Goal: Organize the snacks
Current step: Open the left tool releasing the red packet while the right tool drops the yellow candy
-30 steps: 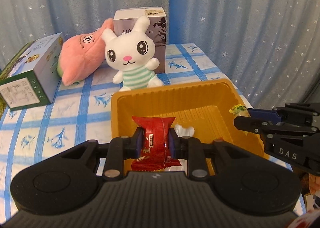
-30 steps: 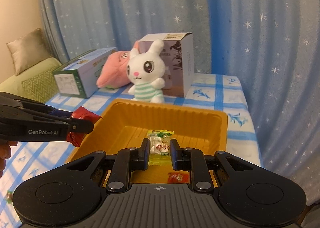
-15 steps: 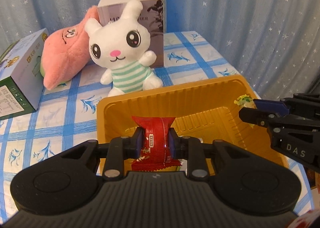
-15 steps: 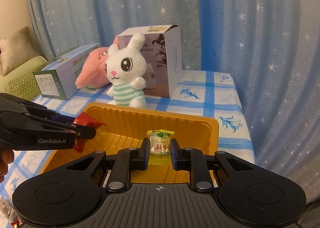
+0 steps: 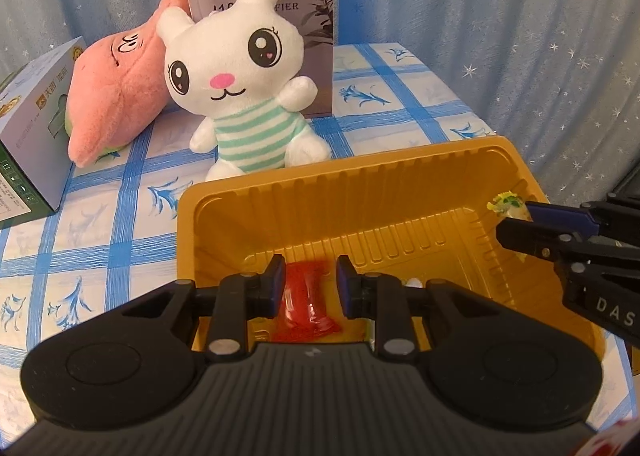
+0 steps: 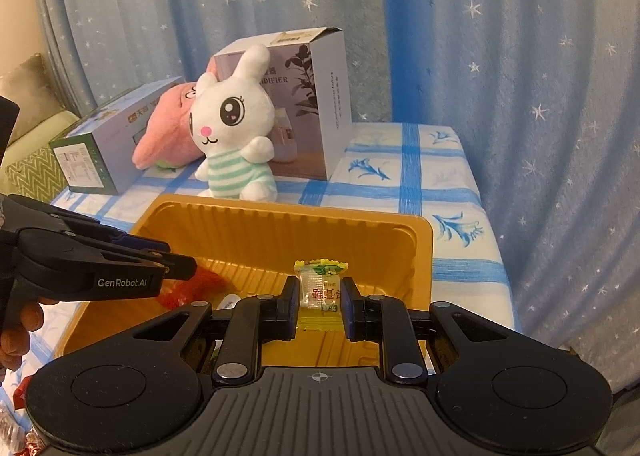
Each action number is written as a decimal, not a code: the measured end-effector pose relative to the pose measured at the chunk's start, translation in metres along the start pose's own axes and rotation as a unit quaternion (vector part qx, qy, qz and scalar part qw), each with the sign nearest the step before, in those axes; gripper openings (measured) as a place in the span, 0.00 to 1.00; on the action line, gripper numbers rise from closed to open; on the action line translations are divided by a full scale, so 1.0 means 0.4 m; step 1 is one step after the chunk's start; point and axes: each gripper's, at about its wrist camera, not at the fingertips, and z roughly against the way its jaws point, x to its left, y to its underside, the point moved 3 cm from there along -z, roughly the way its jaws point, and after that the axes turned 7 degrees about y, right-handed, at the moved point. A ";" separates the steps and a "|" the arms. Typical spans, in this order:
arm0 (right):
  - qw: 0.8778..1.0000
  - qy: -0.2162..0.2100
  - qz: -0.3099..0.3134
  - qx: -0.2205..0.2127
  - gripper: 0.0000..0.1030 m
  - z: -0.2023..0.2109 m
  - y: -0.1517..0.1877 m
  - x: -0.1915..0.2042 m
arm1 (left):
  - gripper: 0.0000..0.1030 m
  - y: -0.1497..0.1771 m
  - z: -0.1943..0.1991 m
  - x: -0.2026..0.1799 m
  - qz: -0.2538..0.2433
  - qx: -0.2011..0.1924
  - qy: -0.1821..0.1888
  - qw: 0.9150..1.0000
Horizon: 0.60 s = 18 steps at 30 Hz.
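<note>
Your left claw (image 5: 310,284) stands wide above red plastic-wrapped snack (image 5: 306,306), which lies inside ribbed orange plastic tray (image 5: 360,183) on counter. Your right claw (image 6: 320,302) grips yellow-edged clear candy packet (image 6: 320,288) over tray, release pending. More wrappers possibly at counter edge, blurred.

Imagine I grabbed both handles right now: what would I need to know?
Left gripper: open, over the ribbed orange plastic tray; the red wrapped snack lies loose on the tray floor below it.
Right gripper: shut on the small yellow-and-clear wrapped candy, held above the tray's right side.
Done: red snack is in the tray.
Left: release the candy into the tray; more wrappers show at the table's near edge.
</note>
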 end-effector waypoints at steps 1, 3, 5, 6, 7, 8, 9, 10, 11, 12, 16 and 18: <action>1.000 0.000 0.000 0.001 0.21 -0.003 0.000 0.000 | 0.24 0.001 0.000 0.002 0.001 0.001 -0.001 1.000; 1.000 0.001 0.002 0.002 0.21 -0.006 0.000 -0.002 | 0.25 0.005 0.003 0.008 0.003 0.001 0.003 1.000; 1.000 0.000 0.002 0.004 0.21 -0.010 0.002 -0.004 | 0.25 0.009 0.008 0.013 0.004 0.002 0.003 1.000; 1.000 -0.001 0.003 0.006 0.21 -0.013 0.002 -0.005 | 0.25 0.011 0.009 0.016 0.004 0.002 0.004 1.000; 1.000 0.000 0.004 0.007 0.21 -0.016 0.002 -0.004 | 0.25 0.012 0.011 0.018 0.005 0.002 0.005 1.000; 1.000 0.000 0.005 0.007 0.21 -0.019 0.001 -0.004 | 0.25 0.013 0.013 0.020 0.006 0.003 0.006 1.000; 1.000 0.000 0.006 0.007 0.21 -0.022 0.001 -0.004 | 0.25 0.014 0.014 0.023 0.007 0.003 0.006 1.000; 1.000 -0.001 0.006 0.008 0.21 -0.026 0.000 -0.004 | 0.25 0.014 0.016 0.025 0.008 0.003 0.006 1.000; 1.000 -0.001 0.006 0.009 0.21 -0.030 -0.001 -0.004 | 0.25 0.015 0.017 0.026 0.008 0.003 0.005 1.000; 1.000 -0.001 0.006 0.010 0.21 -0.034 -0.002 -0.005 | 0.25 0.016 0.019 0.027 0.009 0.003 0.005 1.000; 1.000 -0.003 0.005 0.008 0.21 -0.044 -0.005 -0.007 | 0.27 0.020 0.023 0.032 0.014 0.003 0.007 1.000; 1.000 0.001 0.004 0.000 0.21 -0.044 -0.008 -0.006 | 0.29 0.024 0.025 0.034 0.016 0.004 0.006 1.000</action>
